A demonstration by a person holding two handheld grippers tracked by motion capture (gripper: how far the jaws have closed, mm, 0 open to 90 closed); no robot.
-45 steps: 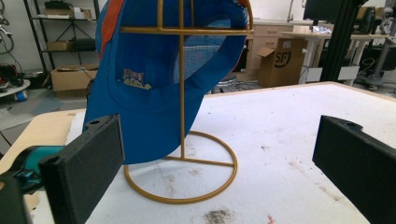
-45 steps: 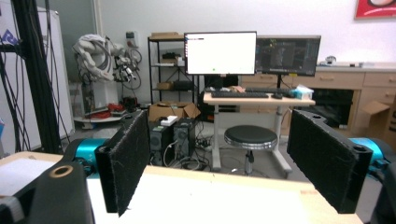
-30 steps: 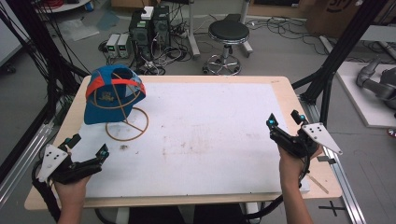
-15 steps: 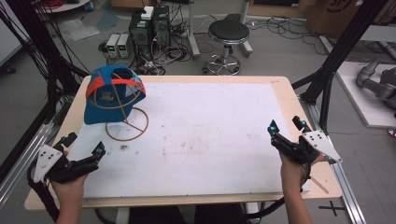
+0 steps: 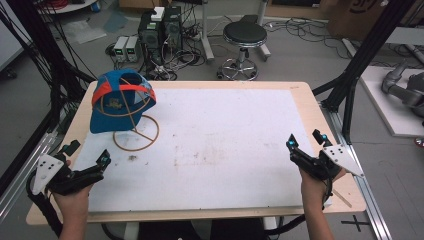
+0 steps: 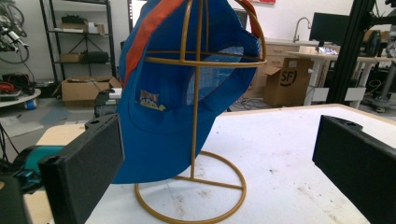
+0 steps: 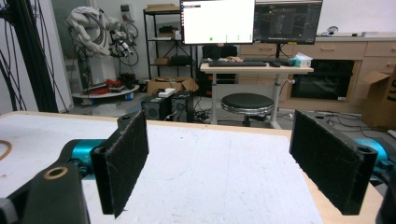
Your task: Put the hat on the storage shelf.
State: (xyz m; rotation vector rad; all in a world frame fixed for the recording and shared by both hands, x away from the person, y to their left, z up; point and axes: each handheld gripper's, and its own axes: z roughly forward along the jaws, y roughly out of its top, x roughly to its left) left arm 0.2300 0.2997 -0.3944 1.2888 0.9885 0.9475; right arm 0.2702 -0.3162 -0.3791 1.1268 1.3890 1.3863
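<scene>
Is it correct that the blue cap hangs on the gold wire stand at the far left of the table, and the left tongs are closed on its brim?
Not quite. In the left gripper view the left tongs are open, short of the blue cap, which does hang on the gold wire stand.

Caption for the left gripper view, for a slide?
Open left gripper faces a blue cap on a gold wire stand.

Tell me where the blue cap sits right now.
In the high view the blue cap hangs on a gold wire stand at the table's far left corner, ahead of the left gripper, apart from it.
</scene>
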